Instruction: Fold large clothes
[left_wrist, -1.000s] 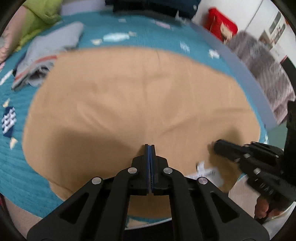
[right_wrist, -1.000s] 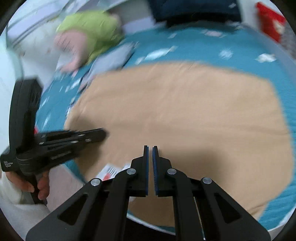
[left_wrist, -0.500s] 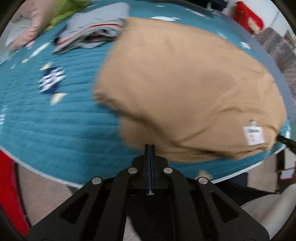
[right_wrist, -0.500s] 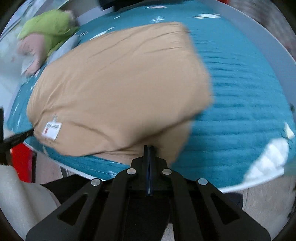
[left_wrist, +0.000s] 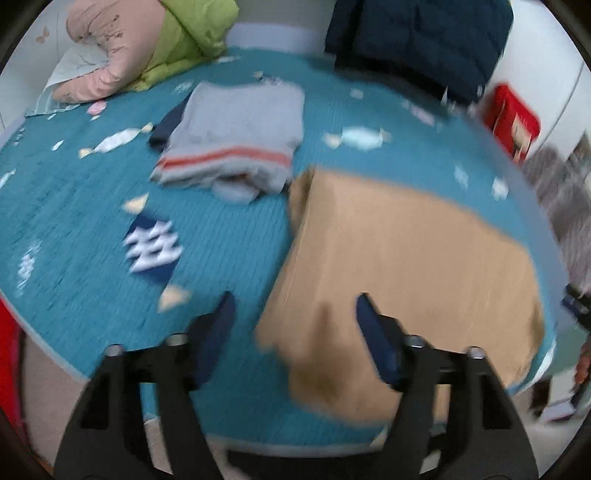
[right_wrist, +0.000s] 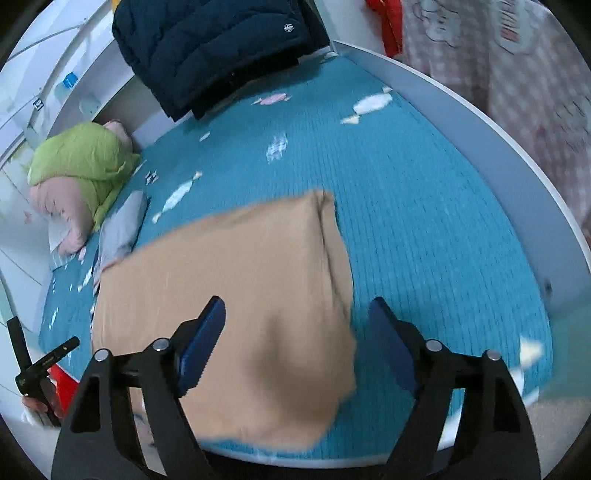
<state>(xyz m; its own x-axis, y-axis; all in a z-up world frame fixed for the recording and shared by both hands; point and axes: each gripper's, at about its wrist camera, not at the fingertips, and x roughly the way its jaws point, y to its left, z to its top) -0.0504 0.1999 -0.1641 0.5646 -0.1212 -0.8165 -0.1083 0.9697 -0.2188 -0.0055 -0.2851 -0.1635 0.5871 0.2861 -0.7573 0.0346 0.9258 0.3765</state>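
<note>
We have just been opening both grippers: the left gripper (left_wrist: 291, 314) and right gripper (right_wrist: 295, 317) show fingers spread, pinching nothing. The tan garment (left_wrist: 406, 266) lies folded at lower right of the bed (left_wrist: 92, 221). It looks nearly done, perhaps needing stacking by the grey pile (left_wrist: 236, 133).

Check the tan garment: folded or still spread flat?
Folded: the tan garment lies doubled, with a layered edge on its left side in the left wrist view.

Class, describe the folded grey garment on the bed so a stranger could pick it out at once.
Start with the teal bedspread. Beyond the far left corner of the tan garment lies the folded grey garment. Alone among the fabrics nearby, it has a red-orange stripe across its near edge.
</note>
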